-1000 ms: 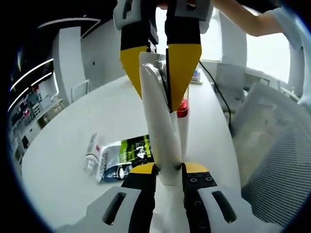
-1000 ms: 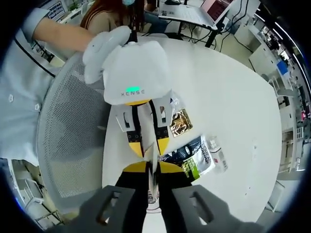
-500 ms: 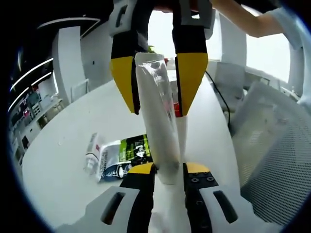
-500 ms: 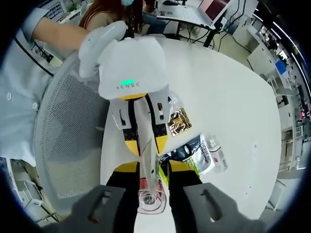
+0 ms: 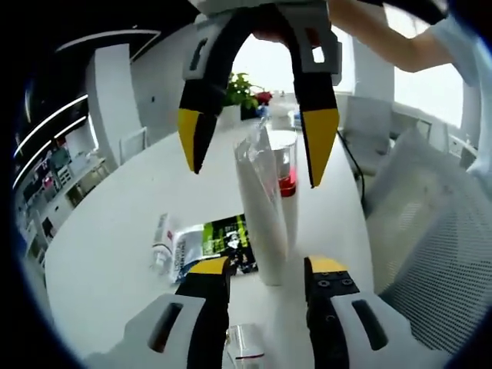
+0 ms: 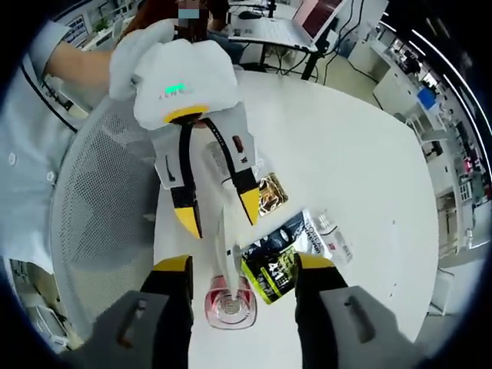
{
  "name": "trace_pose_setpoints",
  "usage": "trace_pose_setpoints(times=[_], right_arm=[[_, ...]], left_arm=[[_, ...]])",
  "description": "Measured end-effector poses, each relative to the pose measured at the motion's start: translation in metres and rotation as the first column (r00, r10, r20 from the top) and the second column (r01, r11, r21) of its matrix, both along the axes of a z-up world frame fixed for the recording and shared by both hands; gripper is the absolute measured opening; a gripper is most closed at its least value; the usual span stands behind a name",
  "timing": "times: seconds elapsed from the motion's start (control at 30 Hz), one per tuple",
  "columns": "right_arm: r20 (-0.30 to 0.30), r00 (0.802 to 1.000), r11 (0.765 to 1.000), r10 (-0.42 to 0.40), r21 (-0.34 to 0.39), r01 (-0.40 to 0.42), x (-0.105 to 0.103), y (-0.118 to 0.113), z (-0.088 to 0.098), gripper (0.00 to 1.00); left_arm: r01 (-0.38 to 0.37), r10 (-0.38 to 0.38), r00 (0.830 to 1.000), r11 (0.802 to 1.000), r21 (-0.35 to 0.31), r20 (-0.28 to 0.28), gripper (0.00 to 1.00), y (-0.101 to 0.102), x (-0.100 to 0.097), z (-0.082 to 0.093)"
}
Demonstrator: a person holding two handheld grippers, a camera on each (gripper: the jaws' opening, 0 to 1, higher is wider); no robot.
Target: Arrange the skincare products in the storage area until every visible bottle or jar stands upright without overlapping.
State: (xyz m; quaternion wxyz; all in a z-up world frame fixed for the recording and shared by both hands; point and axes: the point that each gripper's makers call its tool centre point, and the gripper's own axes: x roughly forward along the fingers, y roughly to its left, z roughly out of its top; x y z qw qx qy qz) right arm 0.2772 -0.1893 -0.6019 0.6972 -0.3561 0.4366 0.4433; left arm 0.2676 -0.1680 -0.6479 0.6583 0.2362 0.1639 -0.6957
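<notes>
A white tube stands upright on the round white table, free of both grippers. Just behind it is a clear bottle with a red band. My left gripper is open, its yellow tips either side of the tube's base. My right gripper hangs open over the tube's top. In the right gripper view I look down on the white tube, with the clear red-tinted bottle below it, between the open tips of my right gripper. The left gripper stands open opposite.
A green and black packet and a small white tube lie flat to the left. A gold packet lies farther off. A grey mesh chair stands against the table edge, with a person's sleeve beside it.
Both grippers have opened and let go of the white tube, then drawn back a little. The tube now stands by itself beside the clear bottle.
</notes>
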Motion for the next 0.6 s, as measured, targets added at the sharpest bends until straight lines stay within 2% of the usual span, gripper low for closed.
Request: trace_pose_setpoints(times=[0.3, 0.37, 0.4, 0.6], right_arm=[[0.037, 0.998, 0.998, -0.059, 0.024, 0.058, -0.004, -0.011, 0.006, 0.72], [0.040, 0.997, 0.998, -0.064, 0.030, 0.063, -0.006, -0.013, 0.006, 0.74], [0.043, 0.997, 0.997, -0.072, 0.034, 0.070, -0.007, -0.014, 0.006, 0.75], [0.051, 0.992, 0.992, -0.117, 0.049, 0.114, -0.012, -0.021, 0.004, 0.86]], left_arm=[[-0.024, 0.023, 0.999, 0.999, 0.022, 0.030, 0.45, 0.012, 0.007, 0.008], [-0.028, 0.026, 0.998, 0.999, 0.034, 0.056, 0.45, 0.015, 0.009, 0.011], [-0.029, 0.027, 0.997, 0.999, 0.030, 0.074, 0.45, 0.016, 0.009, 0.014], [-0.029, 0.027, 0.996, 0.999, 0.028, 0.090, 0.53, 0.023, 0.008, 0.028]])
